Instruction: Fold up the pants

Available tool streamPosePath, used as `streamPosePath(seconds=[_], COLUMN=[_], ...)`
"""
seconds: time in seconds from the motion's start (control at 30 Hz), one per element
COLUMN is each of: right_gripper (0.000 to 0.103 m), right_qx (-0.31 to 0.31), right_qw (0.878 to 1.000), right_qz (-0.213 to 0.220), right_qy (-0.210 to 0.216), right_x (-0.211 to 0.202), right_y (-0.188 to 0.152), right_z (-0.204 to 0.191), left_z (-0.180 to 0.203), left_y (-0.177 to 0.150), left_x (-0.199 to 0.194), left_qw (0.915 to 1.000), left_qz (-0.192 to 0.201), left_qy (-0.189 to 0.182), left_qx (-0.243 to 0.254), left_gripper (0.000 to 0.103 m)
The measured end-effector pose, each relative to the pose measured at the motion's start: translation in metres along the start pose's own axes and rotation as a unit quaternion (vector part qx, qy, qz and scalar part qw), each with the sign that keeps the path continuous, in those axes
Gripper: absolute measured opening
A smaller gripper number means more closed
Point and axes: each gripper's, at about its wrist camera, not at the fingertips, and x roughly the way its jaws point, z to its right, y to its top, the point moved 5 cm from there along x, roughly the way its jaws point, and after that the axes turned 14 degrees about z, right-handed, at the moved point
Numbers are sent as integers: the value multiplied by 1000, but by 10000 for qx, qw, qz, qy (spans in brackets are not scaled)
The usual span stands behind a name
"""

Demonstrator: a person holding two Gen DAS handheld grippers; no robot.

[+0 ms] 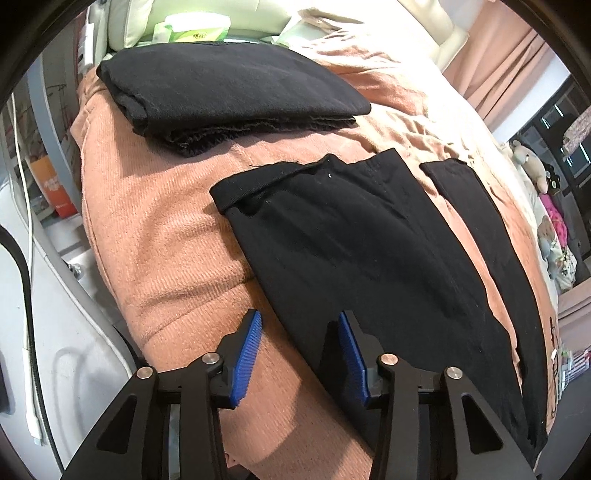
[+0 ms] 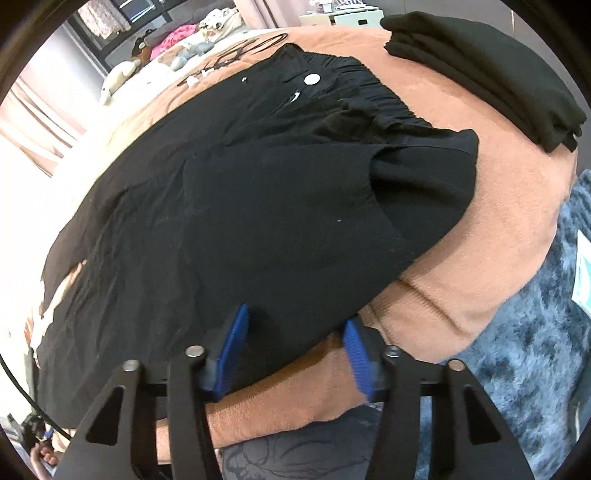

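Salmon-pink ribbed bedding [image 1: 155, 236] covers the bed that everything lies on, wrinkled toward the far side. From the left gripper's view, white cables [image 1: 26, 258] hang at the left edge beside an orange box [image 1: 51, 184] whose print is too small to read. A stack of folded black clothes [image 1: 229, 96] sits near the head of the bed, with a green packet [image 1: 192, 31] behind it, its label blurred. Pink curtains [image 1: 506, 70] hang at the right, and soft toys [image 1: 535, 173] are heaped further along.

The black pants [image 2: 280, 206] lie spread flat across the bedding, waistband with a pale button [image 2: 312, 78] at the far end, the two legs apart. A blue shaggy rug [image 2: 532, 332] covers the floor at the right.

The left gripper [image 1: 299, 354] has its jaws apart over the outer edge of one leg, pads not pressing. The right gripper [image 2: 295, 350] is likewise open, straddling the near edge of the pants.
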Motion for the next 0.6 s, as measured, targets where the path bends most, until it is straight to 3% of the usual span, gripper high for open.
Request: streamPosePath(seconds=[0.13, 0.23, 0.4, 0.6], right_gripper=[48, 54, 63, 63], right_qx=[244, 361, 480, 569], right_qw=[9997, 9989, 9979, 9966], right_qz=[-66, -242, -267, -226], right_qy=[73, 166, 350, 552], right_x=[-7, -8, -9, -12], right_y=[-3, -10, -7, -8], right_z=[16, 24, 26, 23], left_z=[-2, -5, -11, -9], left_y=[2, 5, 11, 23], left_x=[2, 3, 5, -2], left_qw=[10000, 10000, 9997, 9983], left_qz=[27, 52, 64, 186], left_qy=[22, 19, -90, -411], left_qx=[-42, -62, -209, -378], left_gripper=[36, 29, 7, 4])
